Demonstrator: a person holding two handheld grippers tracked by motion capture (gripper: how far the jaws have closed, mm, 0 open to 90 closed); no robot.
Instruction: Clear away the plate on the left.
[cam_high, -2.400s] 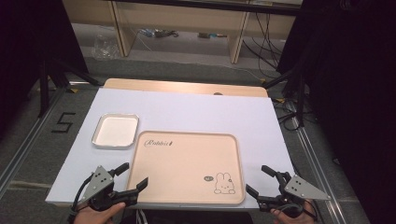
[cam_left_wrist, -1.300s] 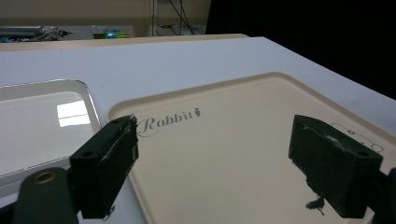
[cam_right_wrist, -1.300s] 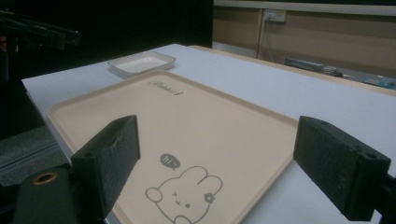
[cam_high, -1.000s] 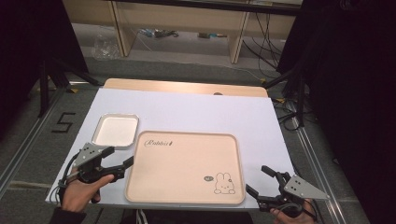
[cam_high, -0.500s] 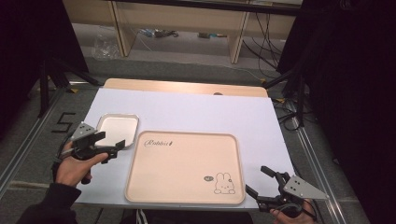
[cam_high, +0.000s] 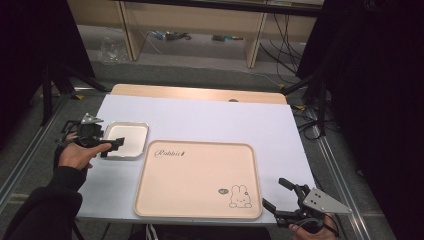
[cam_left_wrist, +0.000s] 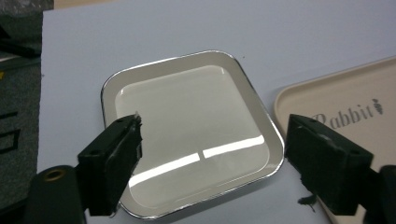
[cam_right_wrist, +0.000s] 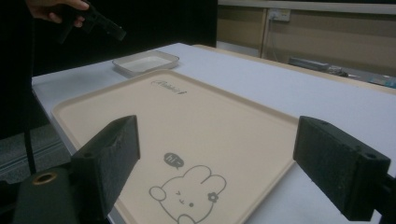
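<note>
A small white square dish (cam_high: 126, 140) with a metal rim lies at the table's left, beside a large beige tray (cam_high: 195, 185) printed with a rabbit. My left gripper (cam_high: 112, 146) hovers over the dish's left near edge. In the left gripper view the dish (cam_left_wrist: 187, 130) lies below and between the black jaws of the left gripper (cam_left_wrist: 212, 140). They have just been closing a little, but the pads stand apart from the dish. My right gripper (cam_high: 274, 193) rests open at the tray's near right corner. In its own view the right gripper (cam_right_wrist: 215, 154) faces across the tray (cam_right_wrist: 187, 121).
The white table top (cam_high: 210, 120) ends in a wooden strip (cam_high: 200, 93) at the far side. Black stands and cables sit on the floor around it. In the right gripper view, a hand holds the left gripper (cam_right_wrist: 93, 21) above the dish (cam_right_wrist: 144, 63).
The left hand has carried its gripper from the tray's near left corner away and to the left, over the small dish. The right gripper has not moved.
</note>
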